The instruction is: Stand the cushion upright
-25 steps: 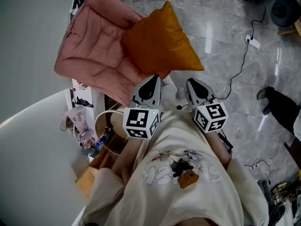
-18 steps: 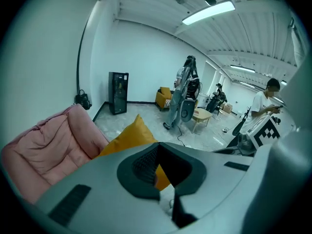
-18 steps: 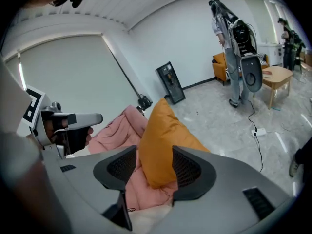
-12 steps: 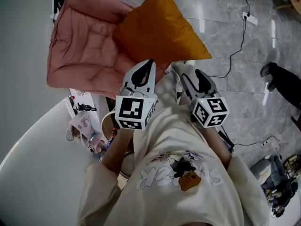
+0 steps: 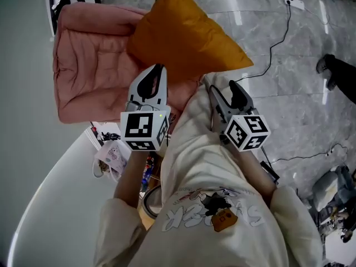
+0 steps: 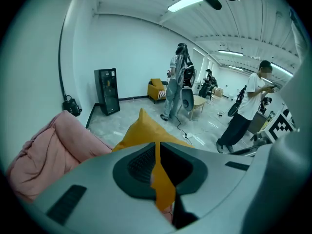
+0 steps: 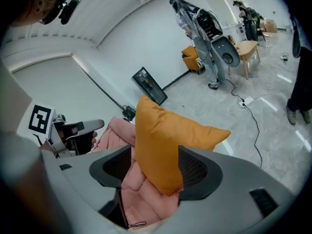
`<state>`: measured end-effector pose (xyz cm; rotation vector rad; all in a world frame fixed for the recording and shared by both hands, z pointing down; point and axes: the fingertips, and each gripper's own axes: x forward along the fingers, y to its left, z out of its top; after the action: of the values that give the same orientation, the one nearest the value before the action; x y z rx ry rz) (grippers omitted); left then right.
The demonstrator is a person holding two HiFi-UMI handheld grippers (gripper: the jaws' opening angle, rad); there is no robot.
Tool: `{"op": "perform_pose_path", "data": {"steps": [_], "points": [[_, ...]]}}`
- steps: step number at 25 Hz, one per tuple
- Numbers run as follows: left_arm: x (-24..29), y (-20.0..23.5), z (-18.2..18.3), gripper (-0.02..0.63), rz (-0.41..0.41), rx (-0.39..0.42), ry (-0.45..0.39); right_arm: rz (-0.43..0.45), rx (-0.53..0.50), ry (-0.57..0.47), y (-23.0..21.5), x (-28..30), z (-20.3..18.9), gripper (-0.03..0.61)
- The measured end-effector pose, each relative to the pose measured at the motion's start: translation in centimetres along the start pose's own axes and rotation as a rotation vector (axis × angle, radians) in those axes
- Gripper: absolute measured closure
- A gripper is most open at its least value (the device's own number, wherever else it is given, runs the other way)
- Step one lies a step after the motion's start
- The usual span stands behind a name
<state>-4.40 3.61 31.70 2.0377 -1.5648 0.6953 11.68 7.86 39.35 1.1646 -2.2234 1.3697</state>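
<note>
Currently, orange square fabric cushion (image 5: 183, 38) leans tilted on pink quilted seat (image 5: 89, 65), corner over grey marble floor (image 5: 289, 65). L gripper (image 5: 157, 70): jaws together, nothing held, tip beside cushion edge. R gripper (image 5: 221, 89): jaws apart, just been opening, cushion's lower corner btwn them, not clamped.

Cushion (image 5: 183, 38): plain mustard-orange. Padded chair (image 5: 89, 65): dusty pink, quilted stitch lines. Floor (image 5: 289, 93): grey marble, pale veining, glossy. Left claw (image 5: 159, 67) and right claw (image 5: 222, 87): light grey shells, black pads, cubes with black-and-white square markers. Sweatshirt (image 5: 211, 171): cream, multicoloured cartoon print.
</note>
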Motion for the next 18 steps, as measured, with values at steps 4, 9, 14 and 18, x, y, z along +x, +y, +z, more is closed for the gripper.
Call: {"op": "perform_pose_path", "data": {"steps": [4, 9, 14, 18], "points": [[2.3, 0.7, -0.3, 0.552, -0.015, 0.039, 0.014, -0.014, 0.095, -0.023, -0.9, 1.5, -0.8, 0.272], [5.3, 2.5, -0.8, 0.487, -0.013, 0.057, 0.027, -0.01, 0.164, 0.013, -2.0, 4.4, -2.6, 0.254], [7.1, 3.5, -1.9, 0.369, -0.046, 0.116, 0.072, -0.047, 0.226, 0.03, -2.6, 6.0, -4.1, 0.203], [8.8, 4.4, -2.5, 0.305, -0.083, 0.142, 0.096, -0.073, 0.239, 0.033, -3.3, 7.0, -4.7, 0.176]]}}
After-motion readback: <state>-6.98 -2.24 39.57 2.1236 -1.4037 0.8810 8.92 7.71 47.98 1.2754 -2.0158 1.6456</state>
